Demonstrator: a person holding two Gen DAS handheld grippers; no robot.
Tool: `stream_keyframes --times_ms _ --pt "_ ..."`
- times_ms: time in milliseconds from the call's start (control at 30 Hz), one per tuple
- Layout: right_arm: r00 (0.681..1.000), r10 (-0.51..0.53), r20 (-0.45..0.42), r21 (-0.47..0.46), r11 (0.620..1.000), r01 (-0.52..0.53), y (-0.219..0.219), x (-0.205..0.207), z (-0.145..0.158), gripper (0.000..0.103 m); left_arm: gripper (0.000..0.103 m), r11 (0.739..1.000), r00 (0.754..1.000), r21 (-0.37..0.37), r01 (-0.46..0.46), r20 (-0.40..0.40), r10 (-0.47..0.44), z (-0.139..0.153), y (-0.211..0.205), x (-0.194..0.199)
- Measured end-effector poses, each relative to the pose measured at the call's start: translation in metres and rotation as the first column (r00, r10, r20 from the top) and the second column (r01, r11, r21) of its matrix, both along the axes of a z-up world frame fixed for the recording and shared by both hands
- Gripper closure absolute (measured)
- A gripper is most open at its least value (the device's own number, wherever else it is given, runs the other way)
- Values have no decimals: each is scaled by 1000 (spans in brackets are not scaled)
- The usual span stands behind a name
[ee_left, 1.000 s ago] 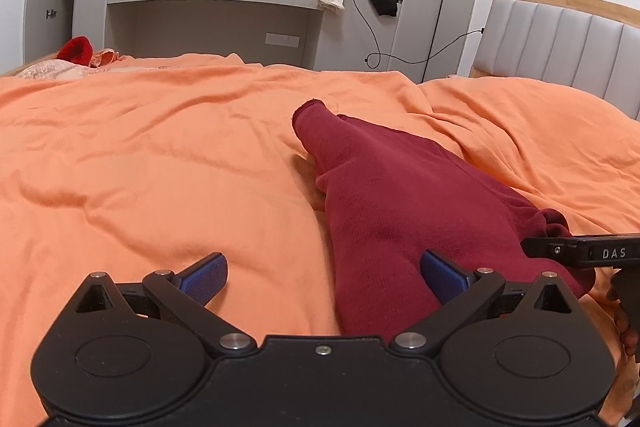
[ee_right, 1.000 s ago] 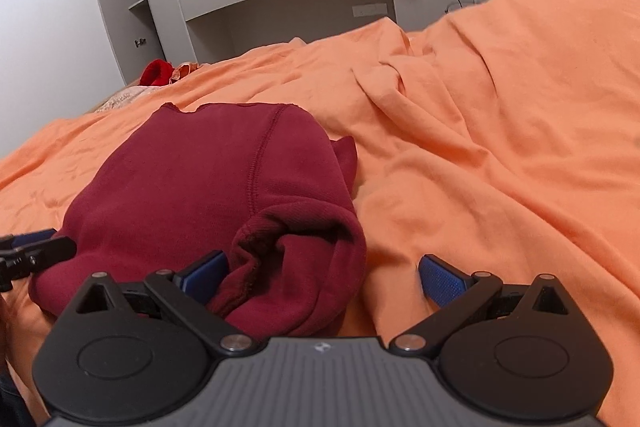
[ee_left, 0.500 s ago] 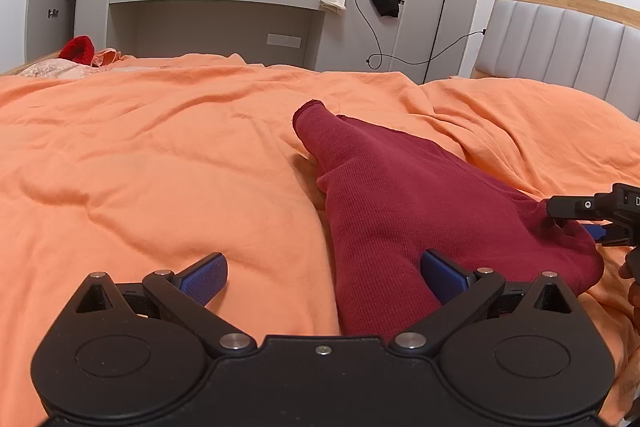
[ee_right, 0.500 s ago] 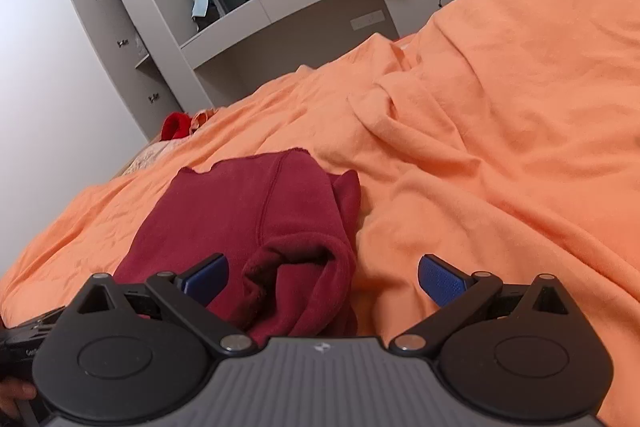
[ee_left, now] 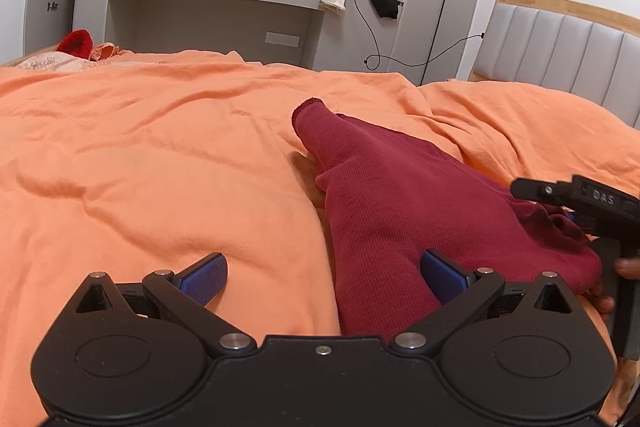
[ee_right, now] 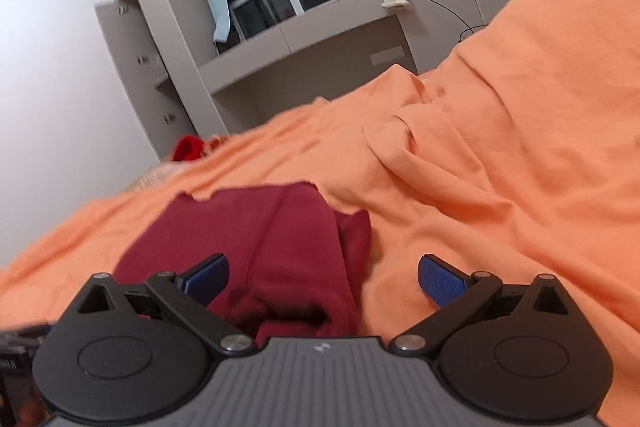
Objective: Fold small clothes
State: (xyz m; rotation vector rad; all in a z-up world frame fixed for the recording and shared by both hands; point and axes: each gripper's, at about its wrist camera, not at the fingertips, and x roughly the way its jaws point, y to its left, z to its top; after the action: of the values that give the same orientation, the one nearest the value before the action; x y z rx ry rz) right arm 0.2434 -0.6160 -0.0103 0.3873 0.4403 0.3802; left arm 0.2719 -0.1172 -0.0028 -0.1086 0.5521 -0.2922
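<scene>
- Dark red knit garment: folded on orange bedspread.
- Left gripper: jaws wide, empty; garment at 2 o'clock, under right pad.
- Right gripper: jaws wide, empty; garment at 11 o'clock.

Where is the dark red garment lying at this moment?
The dark red garment lies on the orange bed cover, right of centre in the left wrist view, between the open left gripper and the right gripper.
</scene>
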Motion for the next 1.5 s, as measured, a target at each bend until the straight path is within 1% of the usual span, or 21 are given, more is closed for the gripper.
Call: stream_keyframes --times_ms 33,67,100,200,333,467,567,633,733,767,800,833,900,933,1000,1033,1133,1200,1267,1367,1500 --pt "1000 -5 -1 14 1000 5 -1 4 -2 4 0 1000 1000 -10 3 -1 -3 -1 1 1" --pt "1000 -1 -12 12 1000 1 1 8 -5 8 0 1000 1000 -21 8 -3 -8 -2 2 1" --pt "999 11 -31 6 1000 -11 3 13 -7 10 0 999 1000 -37 15 -9 -15 -3 4 3" --pt "997 41 -70 24 999 -40 5 22 -15 10 1 993 998 -111 41 -35 -45 -4 11 10" --pt "996 61 -72 73 996 -56 3 22 -18 11 1 979 993 -185 90 -52 -102 -4 15 24" --pt "995 81 -50 121 990 -75 0 24 -17 10 1 965 981 -227 131 -110 -159 1 8 53" --pt "994 78 -73 167 984 -65 1 38 -17 11 1 959 978 -252 131 -126 -167 4 6 75" --pt "992 83 -96 187 980 -64 3 47 -20 15 1 956 974 -267 123 -151 -168 3 4 92" --pt "989 81 -121 150 987 -63 11 52 -22 24 1 941 962 -325 98 -209 -173 -6 4 117" --pt "990 84 -114 143 987 -68 13 50 -22 30 1 937 962 -339 86 -218 -167 -8 4 123" --pt "990 92 -107 142 987 -76 13 49 -21 38 3 935 961 -345 79 -221 -163 -9 3 125" --pt "989 104 -101 145 985 -88 14 48 -22 42 5 937 961 -342 74 -226 -158 -9 1 128" --pt "989 115 -89 141 985 -102 16 46 -21 52 22 945 960 -318 76 -234 -156 -9 -5 132" --pt "990 118 -82 135 985 -107 17 45 -20 54 27 949 957 -304 85 -241 -163 -9 -9 133" --pt "990 119 -76 123 986 -109 19 44 -19 57 53 948 949 -296 116 -248 -193 -8 -16 134" --pt "990 117 -74 118 987 -107 20 43 -18 58 56 950 946 -286 125 -253 -201 -6 -20 133" --pt "992 109 -64 111 989 -102 21 39 -17 61 63 972 952 -196 132 -250 -179 3 -33 129" --pt "994 102 -45 101 990 -97 22 34 -17 64 70 980 958 -145 139 -233 -170 10 -41 123" --pt "996 92 -19 83 992 -90 23 27 -15 67 73 986 965 -72 148 -210 -160 17 -52 117" --pt "997 75 21 48 996 -76 26 17 -11 72 78 987 977 31 157 -153 -151 28 -67 106" --pt "997 52 60 -38 998 -49 37 9 -1 74 82 982 986 109 153 -77 -145 40 -77 93"
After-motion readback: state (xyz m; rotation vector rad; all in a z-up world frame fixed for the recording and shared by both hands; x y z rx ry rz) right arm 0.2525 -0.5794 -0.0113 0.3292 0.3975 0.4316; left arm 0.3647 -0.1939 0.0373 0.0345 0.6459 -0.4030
